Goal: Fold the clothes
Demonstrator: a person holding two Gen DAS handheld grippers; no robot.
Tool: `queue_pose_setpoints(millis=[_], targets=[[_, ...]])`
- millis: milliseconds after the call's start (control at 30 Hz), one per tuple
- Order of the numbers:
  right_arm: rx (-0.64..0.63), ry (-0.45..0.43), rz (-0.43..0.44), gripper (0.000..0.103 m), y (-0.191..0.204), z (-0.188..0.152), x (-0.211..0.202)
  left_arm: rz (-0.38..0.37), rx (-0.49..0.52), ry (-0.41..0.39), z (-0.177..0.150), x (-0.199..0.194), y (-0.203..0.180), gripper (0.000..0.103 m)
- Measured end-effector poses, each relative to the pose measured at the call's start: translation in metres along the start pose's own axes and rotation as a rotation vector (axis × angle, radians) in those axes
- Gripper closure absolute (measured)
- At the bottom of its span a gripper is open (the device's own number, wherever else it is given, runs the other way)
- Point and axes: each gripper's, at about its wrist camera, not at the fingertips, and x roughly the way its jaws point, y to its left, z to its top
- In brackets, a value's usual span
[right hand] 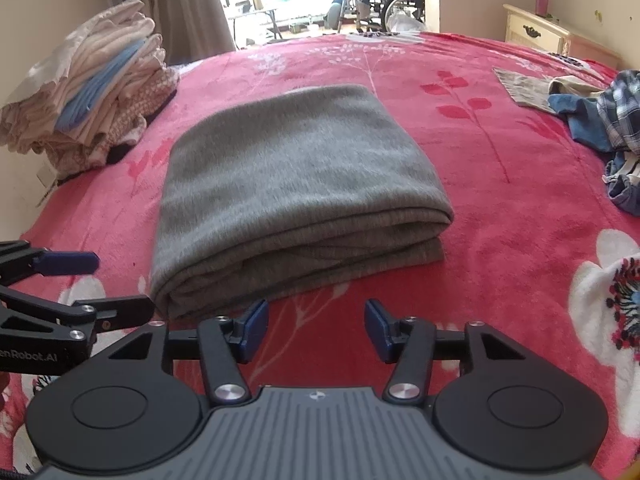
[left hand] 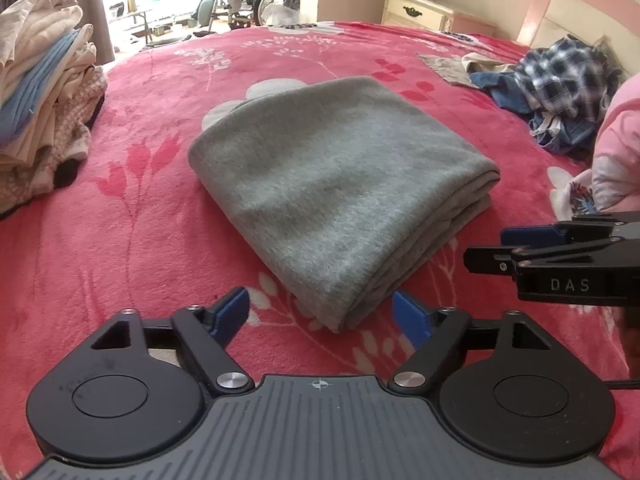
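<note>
Though blurred, soft grey folded garment (right hand: pixel 296 184), seemingly knit.

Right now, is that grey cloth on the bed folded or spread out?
Folded. The grey cloth lies as a compact rectangle on the red bedspread, with several stacked layers showing along its near edge.

Left gripper (left hand: pixel 320 314): black linkage arms on two round black housings; grey ribbed body plate with a small crosshair mark at its top edge; silver pivot pins and small screws at the joints; blue pads on both fingers (left hand: pixel 230 312). Right gripper (right hand: pixel 316 328): same build; black arms, grey ribbed plate, silver pins, blue-padded fingers (right hand: pixel 378 330); its side bears white lettering "DAS" in the left wrist view. A pink padded sleeve (left hand: pixel 618 152) shows at the right edge of that view.
</note>
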Motion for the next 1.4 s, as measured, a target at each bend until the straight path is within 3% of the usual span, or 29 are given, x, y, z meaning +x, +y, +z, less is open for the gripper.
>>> queue_pose_setpoints(millis=[367, 967, 1400], targets=[[-0.074, 0.03, -0.068, 0.035, 0.014, -0.005, 0.003, -0.017, -0.032, 0.029, 0.001, -0.001, 0.005, 0.011], [-0.098, 0.029, -0.178, 0.03, 0.019, -0.004, 0.002, 0.026, -0.066, 0.065, 0.0, 0.004, 0.013, 0.01], [-0.11, 0.028, -0.201, 0.028, 0.022, -0.003, 0.001, 0.037, -0.069, 0.063, -0.001, 0.004, 0.013, 0.009]])
